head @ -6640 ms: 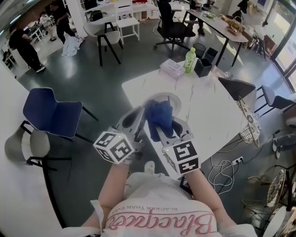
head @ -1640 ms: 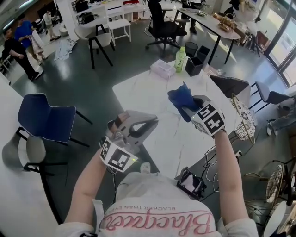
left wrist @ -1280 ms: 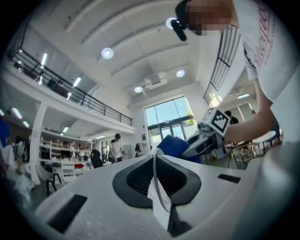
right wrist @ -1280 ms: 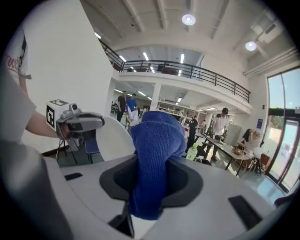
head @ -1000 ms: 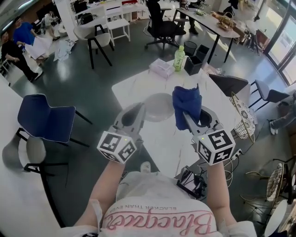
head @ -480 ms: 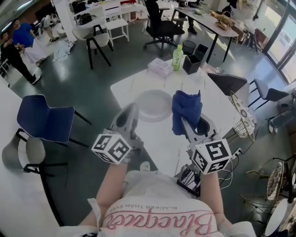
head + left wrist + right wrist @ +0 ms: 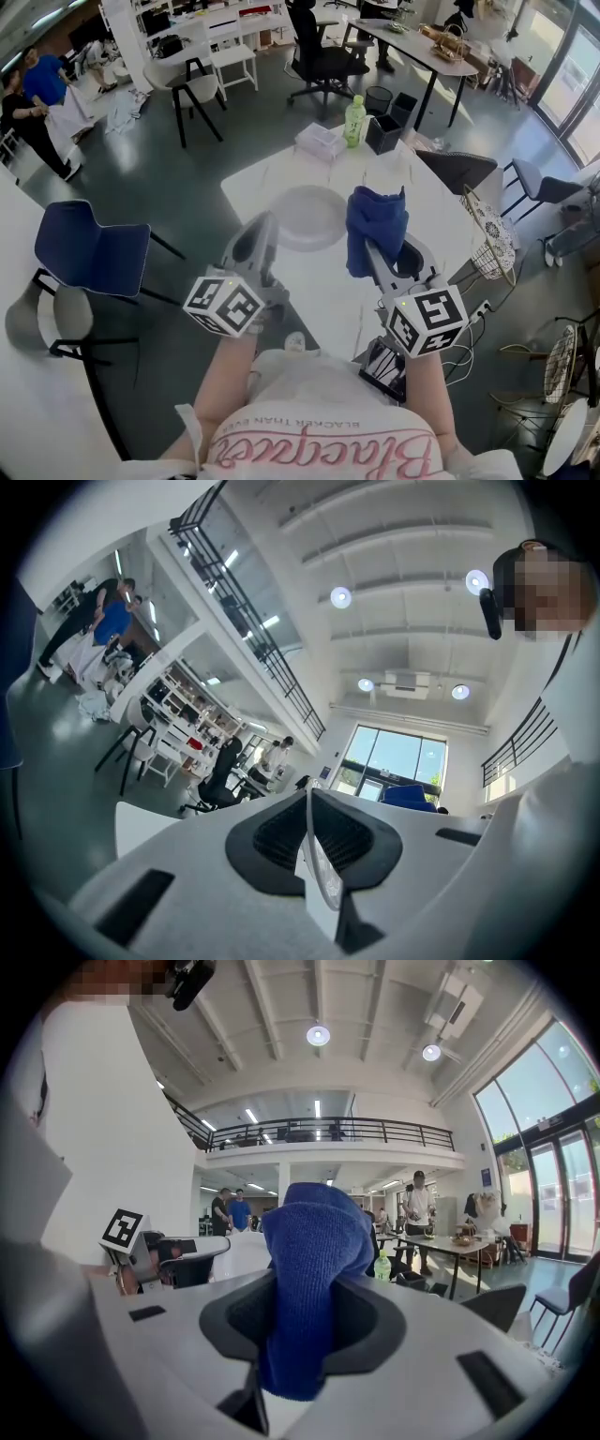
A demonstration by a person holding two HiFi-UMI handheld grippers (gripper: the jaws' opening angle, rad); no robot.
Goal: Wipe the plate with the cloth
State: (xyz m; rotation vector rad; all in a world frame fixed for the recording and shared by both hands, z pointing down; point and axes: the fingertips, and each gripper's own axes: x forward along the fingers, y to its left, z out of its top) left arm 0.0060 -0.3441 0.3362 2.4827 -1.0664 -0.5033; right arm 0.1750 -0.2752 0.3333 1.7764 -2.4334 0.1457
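1. Left gripper [image 7: 267,230] is clamping down on the near-left rim of the pale plate [image 7: 309,216], so it's gripping, not empty.
2. Plate is hanging face-up over the white table [image 7: 441,211], between both tools.
3. Right gripper [image 7: 302,1335] is pinching the blue cloth [image 7: 375,225], which is dangling just beside the plate's right edge. I reckon the wipe is going leftward.

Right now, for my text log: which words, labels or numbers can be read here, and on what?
"BLACKER THAN EVER": small print on the person's shirt, upside down in the head view.
"Blac...": large pink script below it, rest unsure.
Green bottle label: too small to read.
Marker cubes: square patterns only, no letters.
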